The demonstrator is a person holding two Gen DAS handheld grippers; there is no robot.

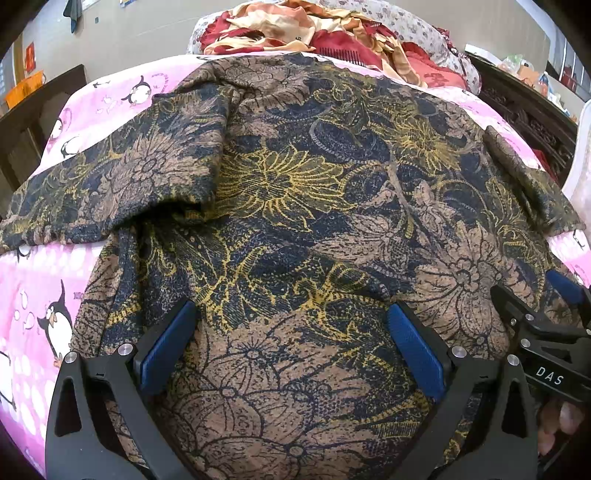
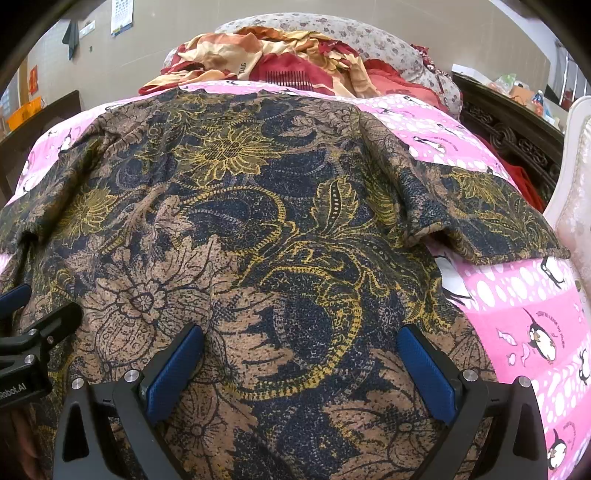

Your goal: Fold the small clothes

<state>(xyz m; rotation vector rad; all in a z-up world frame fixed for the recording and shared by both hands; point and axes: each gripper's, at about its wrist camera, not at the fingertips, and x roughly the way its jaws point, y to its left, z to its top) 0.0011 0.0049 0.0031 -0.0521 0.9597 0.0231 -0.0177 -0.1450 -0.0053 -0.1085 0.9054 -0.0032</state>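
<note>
A floral top [image 1: 295, 206] in brown, navy and yellow lies spread flat on a pink penguin-print sheet [image 1: 33, 295], sleeves out to each side. My left gripper [image 1: 291, 314] hovers open over its lower left part, blue pads [image 1: 166, 350] wide apart with nothing between them. The right gripper [image 2: 301, 336] is open above the same top [image 2: 258, 221], near its lower right side. Each gripper shows at the edge of the other's view: the right one [image 1: 565, 295] and the left one [image 2: 14, 299]. The short right sleeve [image 2: 491, 218] lies out over the sheet [image 2: 517, 295].
Crumpled red and cream bedding [image 1: 303, 33] and a floral pillow [image 2: 369, 40] are piled at the far end of the bed. Dark carved wooden furniture [image 2: 517, 136] and a white padded edge [image 2: 572, 206] stand on the right. A dark wooden piece [image 1: 33, 122] is at left.
</note>
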